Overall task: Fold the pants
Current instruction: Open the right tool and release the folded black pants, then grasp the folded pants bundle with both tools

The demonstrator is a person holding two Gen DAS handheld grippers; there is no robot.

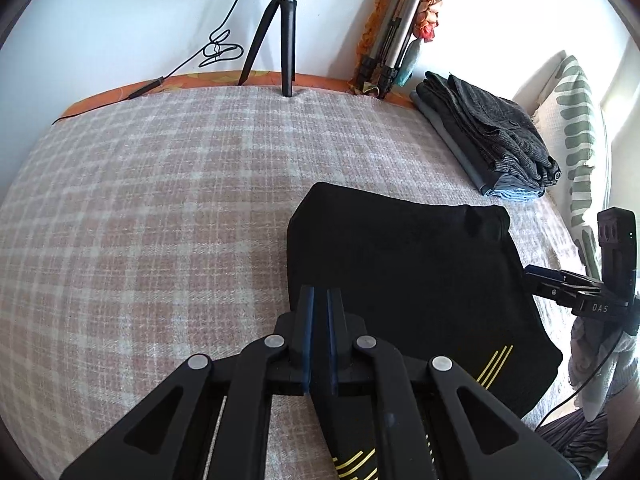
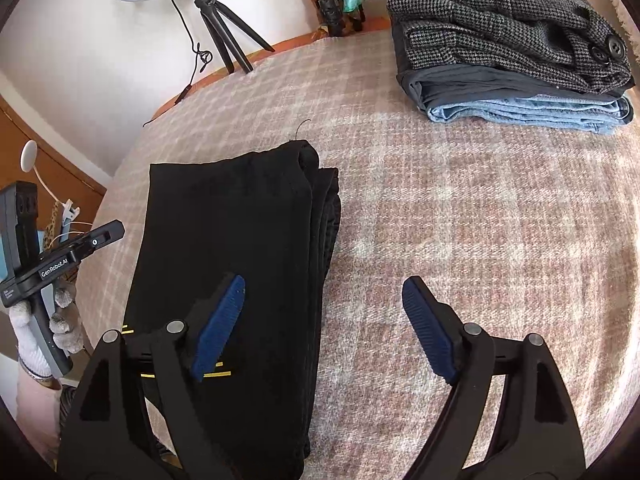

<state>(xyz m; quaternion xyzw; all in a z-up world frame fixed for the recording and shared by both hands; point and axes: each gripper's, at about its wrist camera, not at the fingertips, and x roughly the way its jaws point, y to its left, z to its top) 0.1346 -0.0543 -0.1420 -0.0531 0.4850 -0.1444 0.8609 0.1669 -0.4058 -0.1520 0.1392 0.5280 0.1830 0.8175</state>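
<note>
Right wrist view: right gripper (image 2: 322, 312) gaping wide, nothing held, over black pants (image 2: 240, 240) layered edge. Left gripper (image 1: 319, 316) pinched closed, empty. Next bite should catch all layers, lift evenly.

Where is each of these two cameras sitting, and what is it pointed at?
Left wrist: on the left gripper, jaws shut, looking down at the black pants; right gripper at the edge.
Right wrist: on the right gripper, jaws open above the pants; a gloved hand shows.
Shared: pants, folded stack, plaid blanket.
</note>
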